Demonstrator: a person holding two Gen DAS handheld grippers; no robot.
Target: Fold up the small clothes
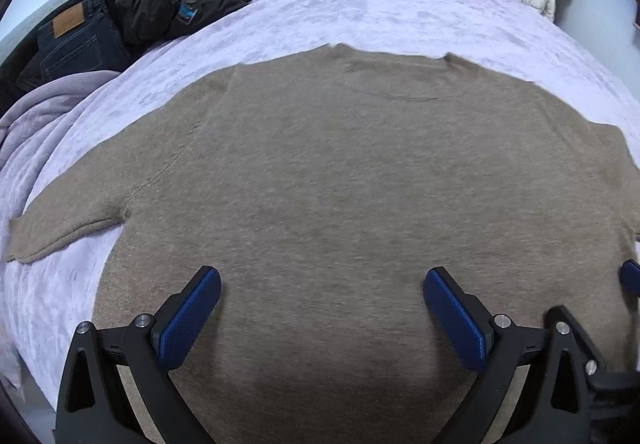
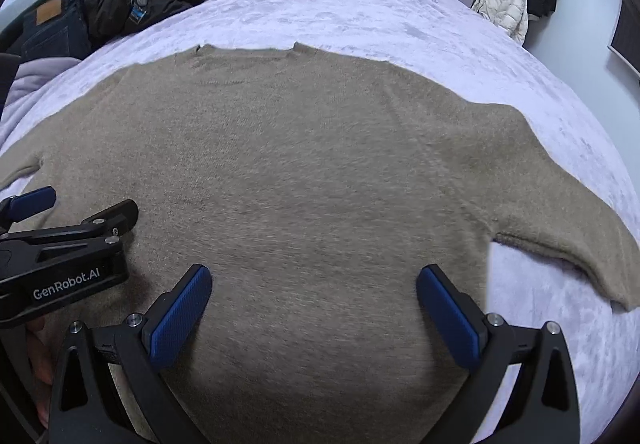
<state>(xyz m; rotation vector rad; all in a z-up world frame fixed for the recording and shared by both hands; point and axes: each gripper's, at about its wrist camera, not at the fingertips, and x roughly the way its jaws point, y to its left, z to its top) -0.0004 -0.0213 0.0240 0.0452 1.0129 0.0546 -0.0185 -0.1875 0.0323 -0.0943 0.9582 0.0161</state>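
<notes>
The left gripper (image 1: 322,286) and right gripper (image 2: 314,284), black with blue ribbed pads, hover side by side, jaws wide apart, above the hem end of a fuzzy tan knit sweater (image 1: 340,179). The sweater lies flat, sleeves spread, on a pale lilac plush blanket (image 1: 360,3). Beyond its left sleeve sits a heap of dark jeans and jackets (image 1: 132,11).

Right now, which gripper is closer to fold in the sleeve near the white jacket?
The right gripper, probably. That sleeve lies just past its right finger, while the left gripper sits nearer the other sleeve.
</notes>
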